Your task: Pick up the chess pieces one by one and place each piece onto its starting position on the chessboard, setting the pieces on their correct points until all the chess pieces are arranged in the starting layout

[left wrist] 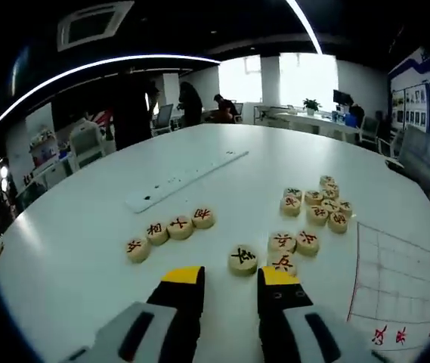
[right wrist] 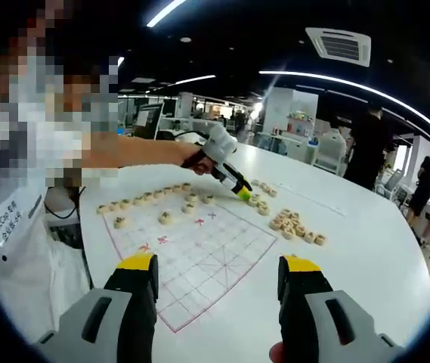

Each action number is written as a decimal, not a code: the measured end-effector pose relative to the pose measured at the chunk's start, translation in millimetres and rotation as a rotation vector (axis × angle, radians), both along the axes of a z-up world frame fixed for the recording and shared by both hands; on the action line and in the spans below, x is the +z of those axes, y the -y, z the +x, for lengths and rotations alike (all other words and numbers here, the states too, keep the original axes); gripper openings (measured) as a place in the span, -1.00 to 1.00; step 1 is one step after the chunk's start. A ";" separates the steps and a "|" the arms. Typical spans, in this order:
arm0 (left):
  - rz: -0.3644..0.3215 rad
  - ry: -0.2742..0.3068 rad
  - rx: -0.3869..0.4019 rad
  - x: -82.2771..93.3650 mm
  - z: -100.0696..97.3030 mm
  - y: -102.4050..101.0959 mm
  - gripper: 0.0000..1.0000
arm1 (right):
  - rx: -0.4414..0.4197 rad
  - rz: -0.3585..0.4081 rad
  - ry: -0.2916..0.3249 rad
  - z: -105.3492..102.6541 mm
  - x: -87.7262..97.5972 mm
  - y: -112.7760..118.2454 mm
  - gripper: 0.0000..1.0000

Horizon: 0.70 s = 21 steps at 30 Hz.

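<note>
1. In the left gripper view, the left gripper (left wrist: 231, 283) hangs low over the round white table (left wrist: 86, 242) with its black, yellow-tipped jaws parted and nothing held between them.
2. Just ahead of the gap between those jaws lies a round, pale wooden chess piece with a black character (left wrist: 242, 259); three similar discs with red characters (left wrist: 290, 248) sit just past the right jaw.
3. Ahead and to the left, a curved row of four wooden discs (left wrist: 169, 230) rests on the table, and farther ahead to the right lies a loose cluster of discs (left wrist: 322, 200).
4. A long white strip with dark dots (left wrist: 186, 180) lies beyond the row.
5. The corner of the white, red-lined chessboard sheet (left wrist: 400, 276) lies to the right of the right jaw.
6. In the right gripper view, the right gripper (right wrist: 218, 276) is held wide open and empty above the near corner of the sheet.
7. At the sheet's far edge, wooden discs placed in a row (right wrist: 143, 199) stand on the board, and the left gripper reaches down just beyond it.
</note>
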<state>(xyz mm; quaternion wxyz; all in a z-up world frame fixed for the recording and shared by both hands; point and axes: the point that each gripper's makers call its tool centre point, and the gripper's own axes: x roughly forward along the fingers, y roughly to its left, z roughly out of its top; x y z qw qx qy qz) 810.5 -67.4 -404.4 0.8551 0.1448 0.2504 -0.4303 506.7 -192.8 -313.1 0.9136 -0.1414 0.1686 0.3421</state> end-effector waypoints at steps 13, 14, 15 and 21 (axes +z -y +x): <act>-0.048 -0.015 0.013 0.6 0.4 10.8 -0.61 | -0.007 0.002 -0.003 1.8 -0.1 3.6 0.29; -0.046 -0.011 0.010 3.2 -0.9 9.1 -0.61 | -0.007 0.002 -0.002 2.0 0.0 3.8 0.29; -0.045 -0.008 0.008 5.4 -1.9 7.8 -0.61 | -0.007 0.002 -0.002 2.0 0.0 3.9 0.29; -0.050 0.026 -0.021 35.5 -27.7 -10.3 -0.61 | -0.002 0.001 0.001 0.8 0.8 1.8 0.29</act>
